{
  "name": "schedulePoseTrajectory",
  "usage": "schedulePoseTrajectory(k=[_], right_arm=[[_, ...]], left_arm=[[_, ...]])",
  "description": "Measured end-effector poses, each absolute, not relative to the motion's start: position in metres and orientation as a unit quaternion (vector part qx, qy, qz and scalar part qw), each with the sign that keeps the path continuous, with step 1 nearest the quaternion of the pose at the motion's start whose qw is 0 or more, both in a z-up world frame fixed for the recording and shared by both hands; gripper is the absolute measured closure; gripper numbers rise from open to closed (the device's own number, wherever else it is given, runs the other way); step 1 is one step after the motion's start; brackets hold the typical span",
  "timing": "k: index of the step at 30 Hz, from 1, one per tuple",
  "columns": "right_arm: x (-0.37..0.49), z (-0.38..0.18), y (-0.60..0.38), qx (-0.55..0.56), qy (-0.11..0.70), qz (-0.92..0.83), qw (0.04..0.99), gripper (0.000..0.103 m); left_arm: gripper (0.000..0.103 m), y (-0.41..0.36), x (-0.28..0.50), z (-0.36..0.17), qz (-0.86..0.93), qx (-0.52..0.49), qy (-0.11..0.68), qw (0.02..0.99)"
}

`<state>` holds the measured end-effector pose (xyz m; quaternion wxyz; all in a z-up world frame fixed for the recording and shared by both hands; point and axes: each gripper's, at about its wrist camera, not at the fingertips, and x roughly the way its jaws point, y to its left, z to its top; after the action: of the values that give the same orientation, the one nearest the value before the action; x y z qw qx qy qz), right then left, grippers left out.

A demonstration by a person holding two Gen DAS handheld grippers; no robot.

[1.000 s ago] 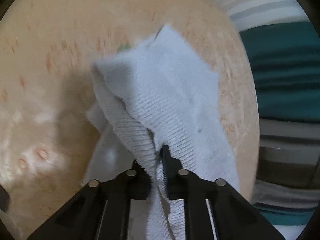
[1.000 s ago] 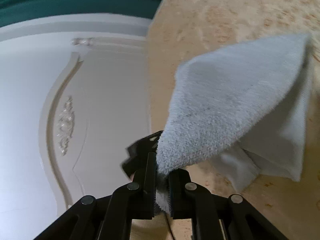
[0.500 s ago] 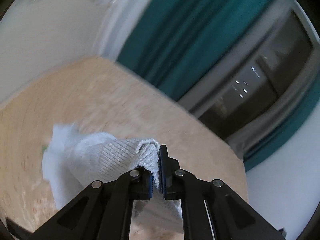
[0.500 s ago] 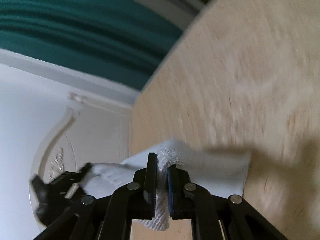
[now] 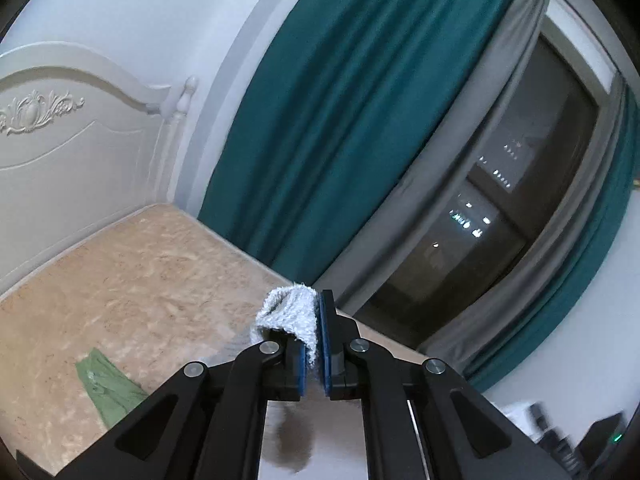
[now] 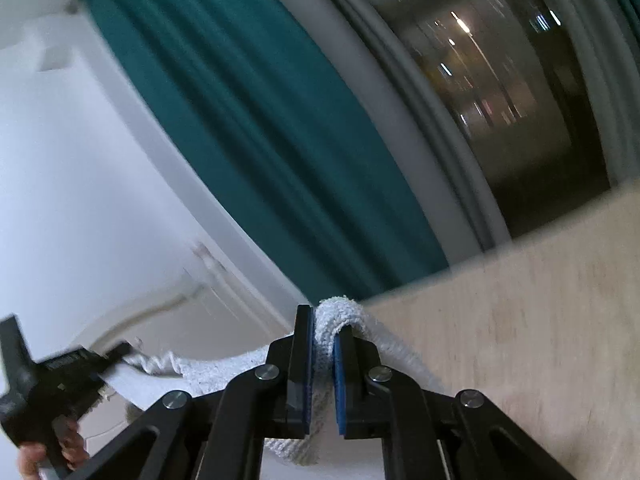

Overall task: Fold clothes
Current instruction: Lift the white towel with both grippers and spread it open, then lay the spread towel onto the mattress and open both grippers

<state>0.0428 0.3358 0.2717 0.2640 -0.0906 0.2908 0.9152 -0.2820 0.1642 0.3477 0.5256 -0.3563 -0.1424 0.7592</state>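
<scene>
A white knitted cloth (image 5: 289, 312) is pinched at one corner between the blue pads of my left gripper (image 5: 313, 336), which is shut on it and held high above the bed. In the right wrist view my right gripper (image 6: 322, 354) is shut on another corner of the same white cloth (image 6: 332, 318). The cloth stretches leftward from there to the left gripper (image 6: 116, 354), held by a hand (image 6: 36, 460) at the lower left. Most of the cloth hangs below both cameras, out of sight.
A beige mattress (image 5: 120, 280) lies below with a green garment (image 5: 106, 388) on it. A white carved headboard (image 5: 60, 140) stands at the left. Teal curtains (image 5: 340, 120) and a dark window (image 5: 520, 200) lie beyond the bed's far edge.
Both grippers have risen steeply with the white cloth and rolled; the views went from looking down at the mattress to facing curtains and window. The cloth now spans between them.
</scene>
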Motion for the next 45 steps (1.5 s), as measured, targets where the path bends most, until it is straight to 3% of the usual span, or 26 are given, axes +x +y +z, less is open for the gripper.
schedulePoseTrajectory(k=[4,8,11,18,25,28,32,36,39,41,42,43,45], right_arm=[[0.073,0.318,0.324,-0.048,0.236,0.935,0.261,0.097],[0.117,0.308,0.303,-0.054,0.217,0.936,0.271,0.097],[0.161,0.256,0.286,-0.102,0.243,0.921,0.287,0.097],[0.283,0.052,0.219,-0.272,0.406,0.795,0.358,0.097],[0.328,-0.139,0.141,-0.438,0.497,0.654,0.365,0.096],[0.334,-0.205,0.116,-0.503,0.523,0.592,0.35,0.096],[0.337,-0.235,0.107,-0.534,0.516,0.539,0.397,0.096],[0.341,-0.241,0.109,-0.576,0.473,0.531,0.403,0.096],[0.351,-0.251,0.117,-0.581,0.485,0.504,0.417,0.095],[0.354,-0.259,0.123,-0.58,0.503,0.485,0.419,0.093],[0.353,-0.263,0.125,-0.583,0.507,0.48,0.417,0.093],[0.351,-0.265,0.127,-0.587,0.507,0.479,0.411,0.092],[0.344,-0.266,0.131,-0.594,0.502,0.483,0.401,0.081]], left_arm=[[0.098,0.149,-0.247,0.368,0.735,-0.324,-0.149,0.577],[0.098,0.12,-0.2,0.361,0.691,-0.296,-0.13,0.647],[0.098,0.084,-0.157,0.321,0.658,-0.301,-0.092,0.684],[0.098,0.001,-0.053,0.134,0.622,-0.404,0.043,0.67],[0.101,-0.1,0.014,-0.086,0.574,-0.598,0.23,0.511],[0.102,-0.145,0.032,-0.143,0.541,-0.645,0.287,0.458],[0.102,-0.189,0.045,-0.184,0.495,-0.7,0.315,0.407],[0.102,-0.195,0.045,-0.183,0.48,-0.707,0.313,0.415],[0.1,-0.178,0.031,-0.171,0.497,-0.691,0.309,0.425],[0.085,-0.151,0.013,-0.17,0.518,-0.669,0.318,0.427],[0.06,-0.137,0.004,-0.169,0.532,-0.656,0.318,0.431],[0.028,-0.123,-0.005,-0.169,0.546,-0.642,0.317,0.434],[0.009,-0.098,-0.018,-0.173,0.575,-0.61,0.325,0.438]])
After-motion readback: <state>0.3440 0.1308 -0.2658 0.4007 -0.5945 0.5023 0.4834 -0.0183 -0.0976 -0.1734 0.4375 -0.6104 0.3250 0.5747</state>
